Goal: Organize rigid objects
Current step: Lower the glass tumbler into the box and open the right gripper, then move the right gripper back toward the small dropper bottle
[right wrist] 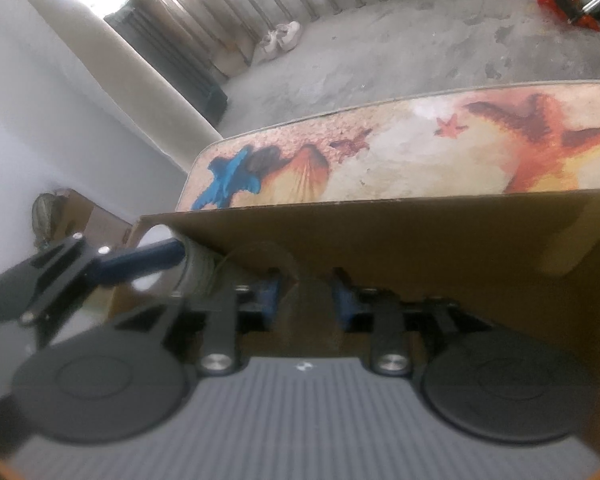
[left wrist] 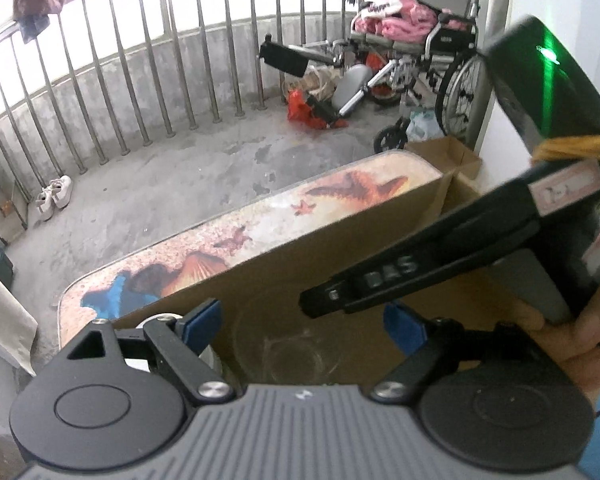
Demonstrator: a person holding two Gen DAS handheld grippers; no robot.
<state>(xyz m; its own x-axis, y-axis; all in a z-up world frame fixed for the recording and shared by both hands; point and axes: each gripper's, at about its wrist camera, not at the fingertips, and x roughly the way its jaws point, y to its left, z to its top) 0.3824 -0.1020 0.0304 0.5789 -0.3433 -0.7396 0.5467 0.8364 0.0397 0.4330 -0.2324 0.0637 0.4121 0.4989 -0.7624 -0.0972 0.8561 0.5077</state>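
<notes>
Glassware is the concern at this moment: a clear, round, thin-walled glass vessel (left wrist: 296,354) is seen low inside the brown cardboard box (left wrist: 300,256), which stands against the table with a seashell-and-starfish printed top (left wrist: 260,224); its rim shows only as faint pale arcs against the cardboard, so its exact form, cup or bowl, cannot be told; in the right wrist view a similar faint curved outline (right wrist: 300,276) is made out between the blue pads, but blur prevents certainty. The left gripper (left wrist: 300,320) is held with its blue-padded fingers (left wrist: 204,320) spread wide on either side of the glass, nothing being gripped; the right gripper (right wrist: 306,294) has its pads drawn closer, with a narrow gap, and whether the glass is pinched or merely framed cannot be told. A collision is judged the main risk, since both grippers are crowded into one box and the right one's black body (left wrist: 420,276) passes just above the left one's fingers; a knock could tip or chip the glass; smooth glass may also slip from the pads if squeezed off-centre. A pale cylindrical item (right wrist: 198,270) at the box's left wall could be struck as well.
</notes>
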